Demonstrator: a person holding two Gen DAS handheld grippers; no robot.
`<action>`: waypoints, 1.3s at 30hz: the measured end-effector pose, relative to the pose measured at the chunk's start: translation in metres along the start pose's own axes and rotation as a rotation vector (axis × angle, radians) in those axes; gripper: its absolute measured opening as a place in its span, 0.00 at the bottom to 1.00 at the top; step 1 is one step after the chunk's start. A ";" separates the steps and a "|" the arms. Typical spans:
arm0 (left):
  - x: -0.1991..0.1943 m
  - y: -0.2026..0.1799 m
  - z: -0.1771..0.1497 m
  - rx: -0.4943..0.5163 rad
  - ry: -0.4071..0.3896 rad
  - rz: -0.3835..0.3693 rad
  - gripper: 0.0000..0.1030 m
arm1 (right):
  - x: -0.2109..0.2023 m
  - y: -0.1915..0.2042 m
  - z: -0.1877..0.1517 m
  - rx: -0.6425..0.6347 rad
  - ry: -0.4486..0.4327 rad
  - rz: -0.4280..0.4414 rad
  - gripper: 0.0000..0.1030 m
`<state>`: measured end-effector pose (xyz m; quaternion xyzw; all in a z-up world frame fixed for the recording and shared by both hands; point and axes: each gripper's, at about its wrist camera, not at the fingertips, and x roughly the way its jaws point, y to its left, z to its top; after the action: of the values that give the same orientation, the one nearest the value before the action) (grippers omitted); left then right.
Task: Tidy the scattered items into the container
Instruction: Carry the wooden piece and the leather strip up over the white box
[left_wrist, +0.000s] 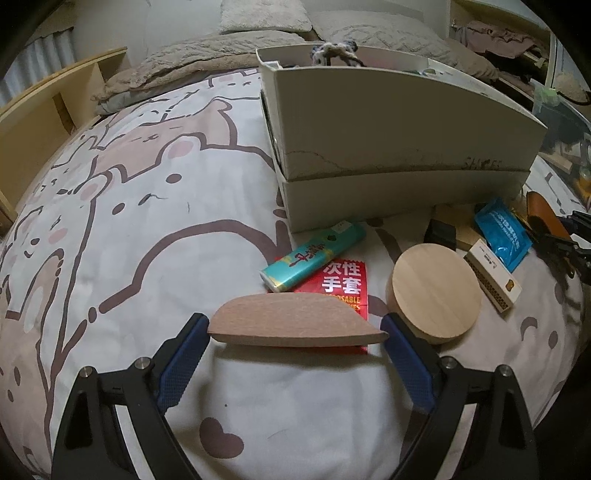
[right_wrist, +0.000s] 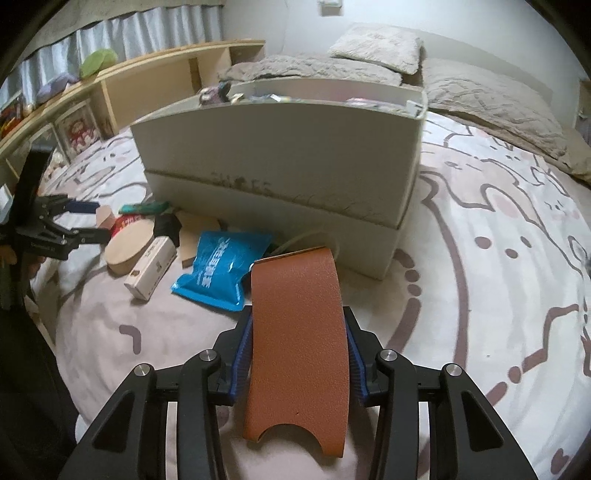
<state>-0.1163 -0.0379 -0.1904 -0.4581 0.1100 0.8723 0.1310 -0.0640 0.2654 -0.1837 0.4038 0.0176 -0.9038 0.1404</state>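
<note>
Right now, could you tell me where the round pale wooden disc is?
The round pale wooden disc lies on the bedspread in front of the white cardboard box, between the red glove packet and the white matchbox-like carton.

The half-round block (left_wrist: 295, 321) was matt, unvarnished wood with a fine, slightly rough grain. The round disc (left_wrist: 436, 291) was smooth pale wood. The brown sleeve (right_wrist: 299, 350) looked like pebbled leather. The blue pouch (right_wrist: 221, 271) was glossy plastic, the box (left_wrist: 388, 122) matt scuffed cardboard, the bedsheet (left_wrist: 147, 240) soft printed cloth.
</note>
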 end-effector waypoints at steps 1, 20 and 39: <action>-0.001 0.001 0.000 -0.003 -0.002 -0.001 0.91 | -0.002 -0.002 0.000 0.008 -0.005 0.000 0.44; -0.029 0.000 0.011 -0.046 -0.089 -0.055 0.91 | -0.040 -0.009 0.009 0.100 -0.120 -0.009 0.44; -0.064 -0.007 0.056 -0.041 -0.222 -0.093 0.91 | -0.076 0.002 0.054 0.047 -0.255 -0.001 0.44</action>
<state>-0.1224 -0.0220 -0.1067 -0.3658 0.0556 0.9128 0.1730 -0.0546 0.2735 -0.0915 0.2887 -0.0215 -0.9481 0.1314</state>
